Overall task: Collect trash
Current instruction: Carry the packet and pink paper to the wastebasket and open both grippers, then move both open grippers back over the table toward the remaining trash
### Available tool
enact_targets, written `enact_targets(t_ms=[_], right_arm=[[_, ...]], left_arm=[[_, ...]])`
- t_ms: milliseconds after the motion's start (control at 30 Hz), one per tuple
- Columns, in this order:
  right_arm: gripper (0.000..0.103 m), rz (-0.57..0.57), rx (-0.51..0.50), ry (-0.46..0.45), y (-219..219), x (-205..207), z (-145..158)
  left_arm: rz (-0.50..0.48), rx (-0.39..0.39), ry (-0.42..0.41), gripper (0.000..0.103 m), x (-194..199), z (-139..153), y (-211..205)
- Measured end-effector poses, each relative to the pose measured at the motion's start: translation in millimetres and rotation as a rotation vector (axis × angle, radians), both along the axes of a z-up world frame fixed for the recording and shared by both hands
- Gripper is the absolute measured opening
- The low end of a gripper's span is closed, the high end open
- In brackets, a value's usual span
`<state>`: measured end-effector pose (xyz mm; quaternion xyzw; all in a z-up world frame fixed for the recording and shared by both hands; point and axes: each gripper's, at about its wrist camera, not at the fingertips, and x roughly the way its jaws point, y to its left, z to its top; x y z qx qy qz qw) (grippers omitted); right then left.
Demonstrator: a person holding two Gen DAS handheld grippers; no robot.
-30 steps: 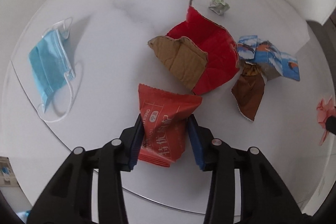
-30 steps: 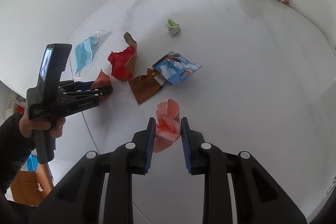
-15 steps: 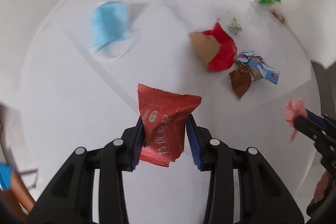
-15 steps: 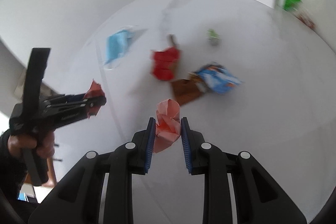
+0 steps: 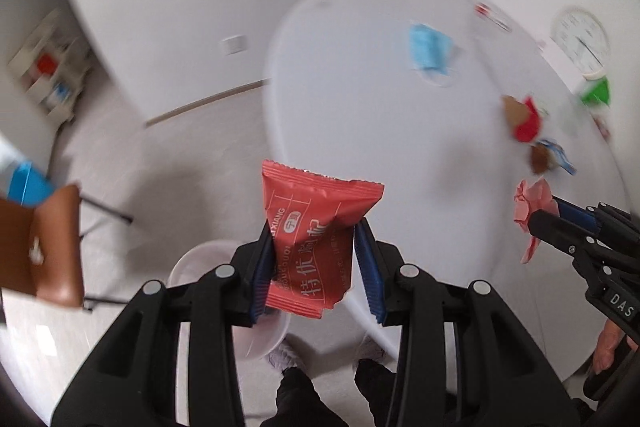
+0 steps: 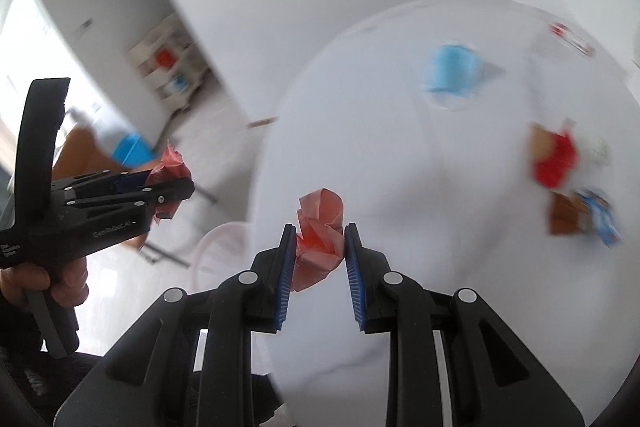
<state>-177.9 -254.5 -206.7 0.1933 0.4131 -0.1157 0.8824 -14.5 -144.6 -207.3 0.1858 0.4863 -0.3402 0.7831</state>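
My left gripper (image 5: 314, 233) is shut on a red snack packet (image 5: 314, 239) with white lettering, held off the left edge of the white table (image 5: 360, 99), above a pale round bin (image 5: 200, 263) on the floor. My right gripper (image 6: 320, 233) is shut on a crumpled pink paper (image 6: 320, 237) near that same table edge. The right wrist view shows the left gripper (image 6: 176, 183) at the left with the red snack packet (image 6: 170, 167) in it, and the pale round bin (image 6: 220, 247) below. The pink paper (image 5: 534, 201) also shows at the right of the left wrist view.
Still on the table lie a blue face mask (image 5: 430, 47), a torn red and brown carton (image 5: 522, 117), a blue printed wrapper (image 5: 558, 157), a green packet (image 5: 596, 93) and a clock (image 5: 580, 41). A brown chair (image 5: 44, 251) stands left of the bin. The person's feet (image 5: 372, 351) are below.
Both grippers have swung left off the table with their pieces still gripped. The floor, bin and chair have come into view and the table litter has slid to the right.
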Motion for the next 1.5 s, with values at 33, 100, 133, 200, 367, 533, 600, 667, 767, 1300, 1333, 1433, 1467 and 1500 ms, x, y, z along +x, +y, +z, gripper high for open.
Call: enact_targets(t_ms=[33,100,133,200,367,533,600,667,767,1300,1333,1433,1467,1500], right_arm=[[0.025,0.029,-0.001,0.0,10,7,1],[0.025,0.084,-0.003,0.002,29,23,2],[0.025,0.106,-0.005,0.003,37,29,3],[0.025,0.14,-0.01,0.006,51,40,4],[0.025,0.174,-0.009,0.017,75,57,5],[0.026,0.161,0.018,0.037,92,68,1],[0.026,0.154,0.029,0.054,98,71,-4],[0.026,0.15,0.028,0.081,105,76,-8],[0.026,0.139,0.03,0.114,112,82,-16],[0.027,0.314,0.031,0.182,174,168,-80],[0.027,0.331,0.03,0.194,178,175,-90],[0.037,0.379,0.034,0.252,192,198,-132],[0.047,0.387,0.041,0.261,195,201,-141],[0.053,0.399,0.057,0.284,199,208,-157]], left_arm=[[0.029,-0.005,0.008,0.038,3,0,14],[0.084,-0.011,0.02,0.038,9,-4,36],[0.104,-0.01,0.023,0.038,12,-6,46],[0.138,-0.004,0.029,0.038,19,-14,65],[0.182,0.045,0.099,0.038,44,-58,99],[0.172,0.095,0.226,0.041,68,-135,120],[0.163,0.109,0.279,0.052,75,-166,126],[0.156,0.135,0.302,0.061,78,-190,129],[0.147,0.168,0.325,0.074,84,-217,136],[0.365,0.052,0.143,0.094,118,-105,240],[0.376,0.052,0.131,0.095,118,-100,245],[0.427,0.047,0.099,0.095,119,-82,266],[0.441,0.045,0.102,0.095,120,-80,272],[0.46,0.041,0.105,0.095,120,-78,278]])
